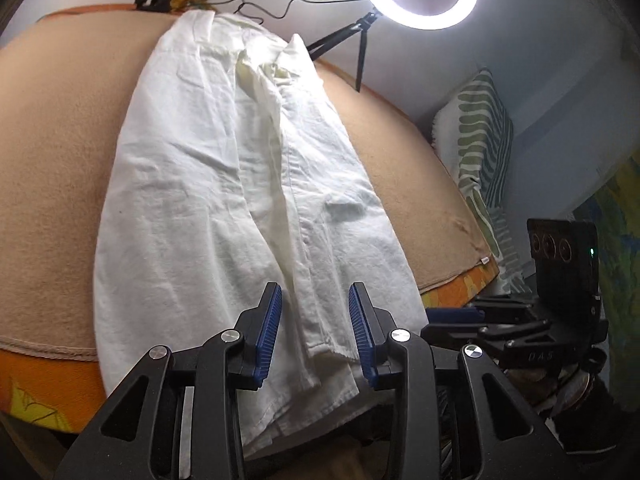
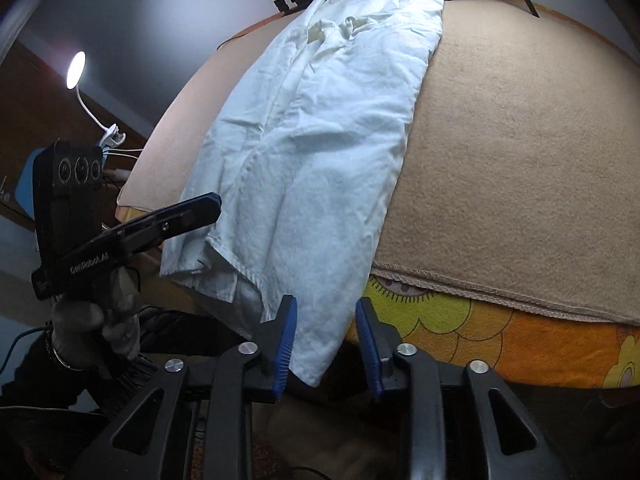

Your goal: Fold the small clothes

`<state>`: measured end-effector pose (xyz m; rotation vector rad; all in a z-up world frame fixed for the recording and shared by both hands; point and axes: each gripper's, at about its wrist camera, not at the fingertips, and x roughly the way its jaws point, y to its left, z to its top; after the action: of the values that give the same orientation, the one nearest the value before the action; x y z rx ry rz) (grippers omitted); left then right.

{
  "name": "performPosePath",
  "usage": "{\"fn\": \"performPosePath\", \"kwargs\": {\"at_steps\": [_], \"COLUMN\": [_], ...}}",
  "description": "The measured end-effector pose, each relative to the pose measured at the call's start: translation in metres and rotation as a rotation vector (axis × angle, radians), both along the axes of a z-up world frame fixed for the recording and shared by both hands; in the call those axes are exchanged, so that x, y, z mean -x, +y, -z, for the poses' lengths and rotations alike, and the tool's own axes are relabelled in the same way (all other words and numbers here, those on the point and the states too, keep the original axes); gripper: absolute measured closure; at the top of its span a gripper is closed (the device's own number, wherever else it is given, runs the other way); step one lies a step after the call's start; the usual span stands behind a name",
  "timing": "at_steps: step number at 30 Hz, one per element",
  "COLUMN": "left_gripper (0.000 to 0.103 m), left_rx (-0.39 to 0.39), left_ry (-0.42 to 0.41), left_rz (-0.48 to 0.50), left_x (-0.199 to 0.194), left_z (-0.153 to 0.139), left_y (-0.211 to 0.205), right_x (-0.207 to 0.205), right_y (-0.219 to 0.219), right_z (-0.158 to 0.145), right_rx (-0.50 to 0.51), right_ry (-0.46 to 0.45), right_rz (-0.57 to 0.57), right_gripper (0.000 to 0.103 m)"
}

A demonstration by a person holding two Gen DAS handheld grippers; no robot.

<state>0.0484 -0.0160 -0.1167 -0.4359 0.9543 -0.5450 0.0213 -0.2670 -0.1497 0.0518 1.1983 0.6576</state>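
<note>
We hold both jaws open over the white shirt's [image 1: 240, 184] near hem, its length running away across the bed [image 1: 52, 160].

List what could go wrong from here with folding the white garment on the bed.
1. The white garment hangs its near hem over the bed edge; a careless tug may slide it off the beige blanket.
2. The left gripper and right gripper both stand open at that hem, close together, so they might collide.
3. The loose overlapping front layers may bunch if only the top one is pinched.
</note>
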Motion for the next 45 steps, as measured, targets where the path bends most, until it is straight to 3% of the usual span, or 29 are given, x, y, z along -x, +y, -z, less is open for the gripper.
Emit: {"fn": "performPosePath", "kwargs": {"at_steps": [2, 3, 4, 10, 13, 16, 19, 24, 27, 32, 39, 45], "left_gripper": [0.076, 0.092, 0.100, 0.100, 0.100, 0.100, 0.100, 0.098, 0.093, 0.093, 0.092, 0.092], "left_rx": [0.027, 0.019, 0.007, 0.050, -0.011, -0.032, -0.092, -0.148, -0.156, -0.206, -0.248, -0.282], "left_ry": [0.004, -0.008, -0.019, -0.049, -0.055, -0.039, -0.080, -0.094, -0.112, -0.208, -0.269, -0.243], "left_rz": [0.000, 0.007, 0.016, 0.032, 0.044, 0.052, 0.074, 0.134, 0.142, 0.133, 0.130, 0.225], "left_x": [-0.001, 0.000, 0.000, 0.007, 0.008, 0.012, 0.019, 0.030, 0.037, 0.047, 0.023, -0.002], "left_z": [0.004, 0.003, 0.003, -0.007, -0.001, 0.010, 0.005, 0.003, -0.007, -0.036, -0.054, -0.036], "left_y": [-0.001, -0.004, -0.006, -0.012, -0.019, -0.022, -0.029, -0.039, -0.034, -0.018, -0.019, -0.053], "right_x": [0.002, 0.001, 0.000, 0.005, 0.012, 0.007, 0.004, 0.005, 0.007, -0.008, -0.062, -0.142], "right_y": [-0.001, -0.001, -0.002, -0.023, -0.033, -0.031, -0.036, -0.035, -0.021, -0.006, 0.016, 0.019], "right_z": [0.003, 0.005, 0.007, -0.005, -0.008, 0.009, 0.013, -0.023, -0.039, -0.058, -0.066, -0.067], "right_rx": [-0.004, -0.004, -0.008, -0.075, -0.061, 0.043, 0.028, -0.011, 0.023, 0.032, 0.086, 0.099], "right_ry": [0.002, 0.001, 0.000, -0.004, -0.026, -0.022, -0.013, -0.164, -0.259, -0.342, -0.386, -0.354], "right_rz": [0.002, 0.002, 0.004, 0.024, 0.022, 0.028, 0.046, 0.026, 0.006, -0.007, -0.003, 0.033], "right_gripper": [0.088, 0.091, 0.097, 0.103, 0.103, 0.103, 0.103, 0.098, 0.083, 0.082, 0.082, 0.082]}}
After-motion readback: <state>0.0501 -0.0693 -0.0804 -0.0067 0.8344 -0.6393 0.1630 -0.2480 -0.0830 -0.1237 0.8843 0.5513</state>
